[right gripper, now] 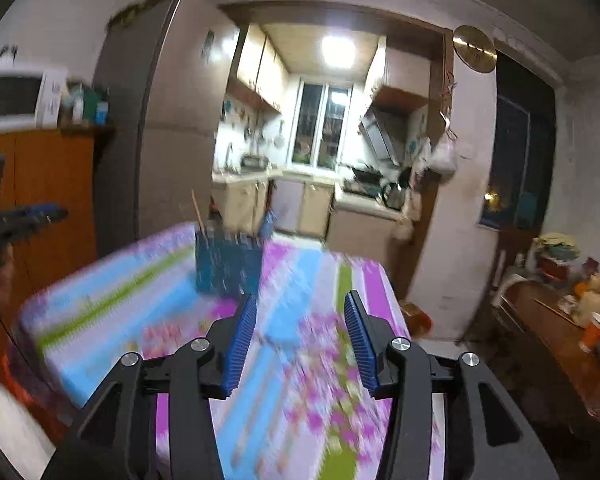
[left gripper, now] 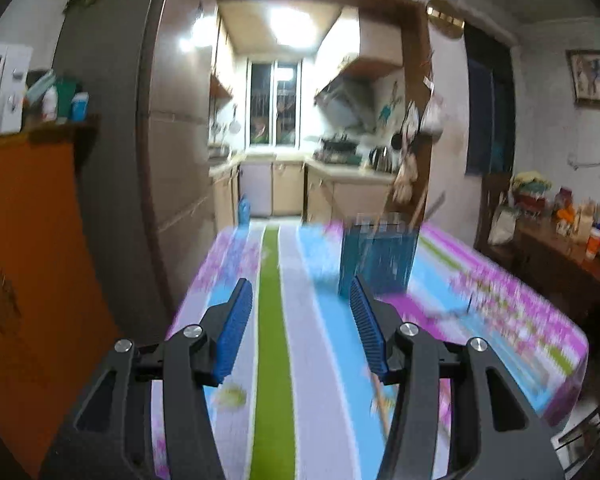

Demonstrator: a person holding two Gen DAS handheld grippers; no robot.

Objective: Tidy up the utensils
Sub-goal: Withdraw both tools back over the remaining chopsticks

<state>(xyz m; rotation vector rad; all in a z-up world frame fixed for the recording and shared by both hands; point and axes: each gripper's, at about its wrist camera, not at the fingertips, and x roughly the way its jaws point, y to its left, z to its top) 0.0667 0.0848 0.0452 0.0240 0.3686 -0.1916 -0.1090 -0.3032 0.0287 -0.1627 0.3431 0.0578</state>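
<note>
A blue perforated utensil holder [left gripper: 376, 258] stands on the striped tablecloth [left gripper: 300, 320], just beyond my left gripper's right finger. Thin sticks rise from it, blurred. My left gripper [left gripper: 300, 292] is open and empty above the table. A wooden stick-like utensil [left gripper: 380, 404] lies on the cloth under the right finger, and a thin one [left gripper: 448, 312] lies to the right. In the right wrist view the holder [right gripper: 228, 266] stands far left with a stick [right gripper: 198, 212] in it. My right gripper [right gripper: 300, 308] is open and empty above the cloth [right gripper: 300, 380].
An orange cabinet [left gripper: 28, 260] with a microwave [left gripper: 0, 88] stands left, beside a grey fridge [left gripper: 112, 160]. A cluttered wooden sideboard [left gripper: 560, 248] stands right. The other gripper [right gripper: 28, 216] shows at the left edge of the right wrist view. A kitchen lies beyond the table.
</note>
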